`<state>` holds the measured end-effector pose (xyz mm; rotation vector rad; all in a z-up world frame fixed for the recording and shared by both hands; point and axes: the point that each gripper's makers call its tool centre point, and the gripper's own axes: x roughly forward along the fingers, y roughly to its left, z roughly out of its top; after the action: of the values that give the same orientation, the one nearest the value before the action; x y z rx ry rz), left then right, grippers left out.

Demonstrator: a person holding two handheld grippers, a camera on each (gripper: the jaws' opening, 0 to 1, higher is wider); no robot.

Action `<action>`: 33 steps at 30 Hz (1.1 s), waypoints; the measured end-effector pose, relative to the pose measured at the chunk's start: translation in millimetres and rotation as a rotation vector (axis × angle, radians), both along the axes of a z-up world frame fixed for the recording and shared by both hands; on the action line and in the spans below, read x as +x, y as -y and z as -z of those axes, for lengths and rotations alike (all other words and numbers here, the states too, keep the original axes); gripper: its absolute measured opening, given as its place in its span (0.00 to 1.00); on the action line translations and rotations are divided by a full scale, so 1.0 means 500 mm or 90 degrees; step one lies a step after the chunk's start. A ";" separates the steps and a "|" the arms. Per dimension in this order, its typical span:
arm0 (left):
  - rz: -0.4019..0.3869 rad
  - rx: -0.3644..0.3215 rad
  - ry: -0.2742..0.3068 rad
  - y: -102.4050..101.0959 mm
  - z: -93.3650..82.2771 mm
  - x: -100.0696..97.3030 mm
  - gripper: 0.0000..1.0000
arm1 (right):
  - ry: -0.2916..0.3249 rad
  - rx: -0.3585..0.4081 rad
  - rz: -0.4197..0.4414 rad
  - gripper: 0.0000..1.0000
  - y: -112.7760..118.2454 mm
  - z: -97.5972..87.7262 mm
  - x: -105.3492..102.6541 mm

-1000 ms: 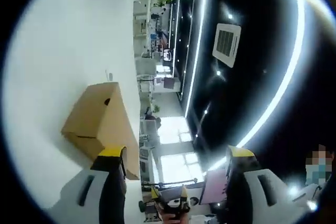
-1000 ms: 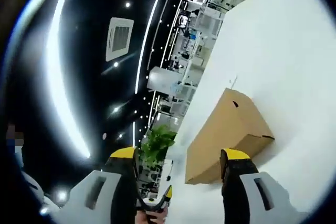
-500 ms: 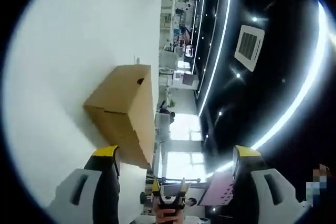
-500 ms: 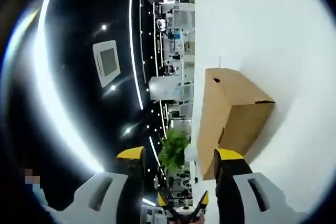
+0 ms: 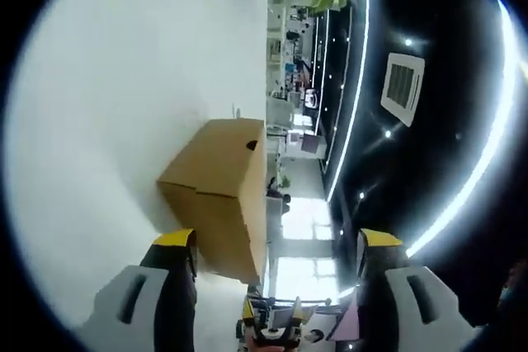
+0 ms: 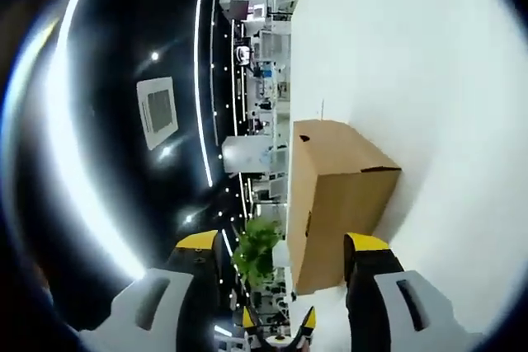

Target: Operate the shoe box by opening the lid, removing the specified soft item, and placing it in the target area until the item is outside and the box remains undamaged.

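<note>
A closed brown cardboard shoe box [image 5: 219, 195] rests on a white table [image 5: 107, 121]; both views are rolled sideways, so the table stands upright in them. My left gripper [image 5: 268, 245] is open, with its yellow-tipped jaws wide apart, short of the box, nothing between them. In the right gripper view the same box [image 6: 334, 195] lies ahead, a small round hole in its side. My right gripper [image 6: 285, 245] is open as well and holds nothing; its right jaw overlaps the box's near end in the picture. The lid looks shut, so the soft item is hidden.
The white table [image 6: 429, 80] spreads bare around the box. Beyond its far edge lies an office with desks, a green plant [image 6: 256, 249] and a dark ceiling with light strips and a vent [image 5: 403, 82].
Both views have rolled and shifted with the hands, and the box now sits nearer the middle of each. The box itself has not moved. Both grippers stay open.
</note>
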<state>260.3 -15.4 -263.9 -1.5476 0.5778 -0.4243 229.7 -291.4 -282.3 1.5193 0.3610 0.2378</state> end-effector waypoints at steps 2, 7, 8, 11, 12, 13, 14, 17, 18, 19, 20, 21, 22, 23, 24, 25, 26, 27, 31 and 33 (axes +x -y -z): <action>0.014 0.018 0.002 0.006 0.009 0.004 0.77 | -0.004 0.011 -0.007 0.57 -0.025 -0.011 -0.006; 0.018 0.008 -0.011 0.019 0.020 0.009 0.77 | -0.005 0.019 0.007 0.54 -0.049 -0.032 -0.008; 0.014 0.004 -0.016 0.019 0.023 0.012 0.74 | -0.004 0.018 0.009 0.56 -0.051 -0.033 -0.008; -0.018 -0.049 -0.033 0.021 0.025 0.019 0.69 | -0.043 -0.025 -0.003 0.67 -0.069 0.000 -0.024; -0.016 -0.022 -0.026 0.024 0.032 0.018 0.69 | -0.032 -0.049 0.017 0.71 -0.061 -0.002 -0.020; -0.011 -0.005 -0.022 0.029 0.037 0.016 0.69 | -0.016 -0.073 0.052 0.71 -0.043 -0.010 -0.014; -0.006 -0.013 -0.026 0.035 0.037 0.015 0.70 | -0.021 -0.066 0.059 0.71 -0.042 -0.011 -0.013; 0.000 -0.022 -0.029 0.043 0.038 0.015 0.73 | -0.016 -0.027 0.036 0.67 -0.049 -0.020 -0.008; -0.010 -0.014 -0.027 0.040 0.041 0.018 0.72 | -0.018 -0.038 0.042 0.68 -0.046 -0.018 -0.005; -0.015 -0.027 -0.030 0.039 0.041 0.022 0.70 | -0.018 -0.052 0.052 0.67 -0.040 -0.016 -0.001; -0.018 -0.050 -0.034 0.039 0.038 0.025 0.67 | -0.019 -0.039 0.046 0.63 -0.039 -0.016 0.002; -0.026 -0.050 -0.034 0.036 0.037 0.028 0.65 | -0.026 -0.006 0.036 0.58 -0.044 -0.018 0.002; -0.035 -0.049 -0.032 0.034 0.036 0.031 0.65 | -0.023 -0.010 0.036 0.53 -0.044 -0.019 0.004; -0.034 -0.048 -0.029 0.035 0.034 0.032 0.65 | -0.022 -0.014 0.034 0.52 -0.042 -0.016 0.008; -0.032 -0.043 -0.031 0.037 0.035 0.033 0.65 | -0.023 -0.012 0.032 0.52 -0.043 -0.014 0.010; -0.032 -0.043 -0.033 0.037 0.037 0.033 0.63 | -0.028 -0.003 0.031 0.52 -0.044 -0.011 0.011; -0.035 -0.045 -0.037 0.035 0.039 0.034 0.62 | -0.030 -0.002 0.032 0.52 -0.045 -0.009 0.013; -0.038 -0.046 -0.041 0.034 0.041 0.034 0.61 | -0.033 -0.003 0.032 0.52 -0.046 -0.009 0.013; -0.028 -0.037 -0.043 0.035 0.044 0.034 0.60 | -0.055 -0.007 0.035 0.51 -0.041 0.009 0.016; -0.032 -0.034 -0.043 0.032 0.046 0.036 0.59 | -0.060 -0.006 0.035 0.51 -0.037 0.017 0.020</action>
<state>278.1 -31.5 -286.7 -1.6290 0.5823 -0.3534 239.9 -272.9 -290.9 1.5328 0.3945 0.1216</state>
